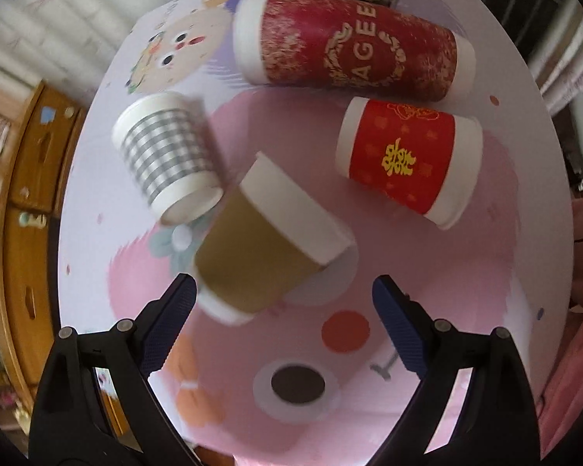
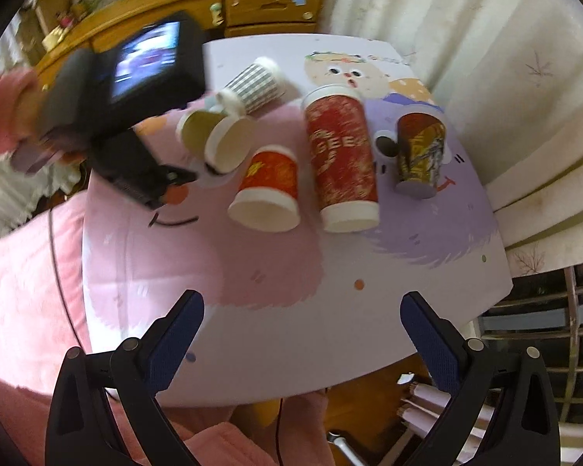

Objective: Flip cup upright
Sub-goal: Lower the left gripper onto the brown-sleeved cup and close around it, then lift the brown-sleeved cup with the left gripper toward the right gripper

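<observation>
I have the left gripper [image 1: 283,291] low over the desk [image 1: 466,272] with its fingers [image 1: 175,310] spread wide and nothing between them; the brown cup [image 1: 268,240], which I judge to be the one I'm going for, lies on its side just ahead, its base end close beside the left finger, though I cannot tell whether they touch. Its mouth faces away and to the right, so I judge a spread approach across the body is why the gripper sits where it does. The right gripper [image 2: 303,318] hangs back over the near edge of the desk, fingers [image 2: 431,334] likewise spread and empty, well apart from every cup, presumably keeping out of the way. The left wrist view shows the brown cup's wall and how the striped cup [image 1: 167,155] lies just beside it, nearly touching at the rim. The right wrist view gives what that one cannot: the brown cup's open mouth [image 2: 229,143], the left gripper's body coming in from the side, and the dark patterned cup [image 2: 419,155] standing mouth-down, while the tall red cup [image 2: 342,159] and the short red cup [image 2: 268,190] lie on their sides.
</observation>
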Demonstrator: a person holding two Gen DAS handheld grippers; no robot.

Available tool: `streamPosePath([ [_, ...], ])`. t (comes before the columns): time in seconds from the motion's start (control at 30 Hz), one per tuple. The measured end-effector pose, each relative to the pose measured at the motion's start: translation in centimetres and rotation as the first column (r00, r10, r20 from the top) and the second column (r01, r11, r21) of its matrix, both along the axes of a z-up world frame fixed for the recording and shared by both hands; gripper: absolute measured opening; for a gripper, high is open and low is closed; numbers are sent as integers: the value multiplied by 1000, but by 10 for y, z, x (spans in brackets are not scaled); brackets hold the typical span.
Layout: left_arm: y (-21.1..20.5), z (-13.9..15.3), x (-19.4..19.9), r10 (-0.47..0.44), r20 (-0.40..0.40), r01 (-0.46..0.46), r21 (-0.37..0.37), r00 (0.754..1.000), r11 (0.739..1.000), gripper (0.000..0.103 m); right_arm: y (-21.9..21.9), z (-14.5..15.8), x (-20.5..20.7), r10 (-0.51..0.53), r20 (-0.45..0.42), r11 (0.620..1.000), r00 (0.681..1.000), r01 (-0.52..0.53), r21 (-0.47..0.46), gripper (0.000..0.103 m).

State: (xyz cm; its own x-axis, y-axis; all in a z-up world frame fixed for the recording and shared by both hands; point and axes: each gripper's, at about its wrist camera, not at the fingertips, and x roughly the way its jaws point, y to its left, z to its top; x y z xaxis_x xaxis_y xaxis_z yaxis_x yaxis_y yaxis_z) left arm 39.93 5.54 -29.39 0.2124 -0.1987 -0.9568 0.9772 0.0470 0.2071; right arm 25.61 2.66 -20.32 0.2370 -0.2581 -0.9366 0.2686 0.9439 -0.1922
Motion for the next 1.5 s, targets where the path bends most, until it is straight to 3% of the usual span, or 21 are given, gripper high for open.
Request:
streamPosePath([
  [0.2,-18,-16,2,-11,52,13,-40,999,999,91,15,-5,-7,4,-31,1000,1000,-5,-14,103],
  [0.37,-32,-29,13,7,-9,-7,-6,1000,1000,90,6,-4,-13,-56,-35,998,998,56,-11,103],
  [0.47,-34,-33,14,14,-27,-15,-19,1000,1000,80,-2,-2,-17,-87,-35,996,996,87,-8,103],
  [0.53,-32,-32,14,13,-31,-13,-22,999,1000,59,-5,-1,-20,-101,-38,995,994,101,-7,103],
  [0.6,-29,-32,13,13,-30,-14,-24,999,1000,53,-10,-1,-22,-113,-41,994,993,113,-6,103],
  [0.93,-6,-11,-7,-3,71,11,-104,997,994,52,-34,6,-23,-162,-23,987,987,162,15,103],
  [1.2,12,16,-25,159,79,-149,-124,984,981,52,-63,21,-28,-214,37,976,976,213,43,103],
  [1.3,17,32,-26,252,55,-244,-128,966,961,52,-84,24,-29,-221,59,973,973,216,80,103],
  [1.4,18,49,-34,373,10,-367,-150,928,918,52,-109,22,-26,-220,61,970,974,212,118,103],
  [1.5,16,66,-49,522,-53,-523,-180,851,833,52,-136,20,-26,-218,68,961,974,202,192,103],
])
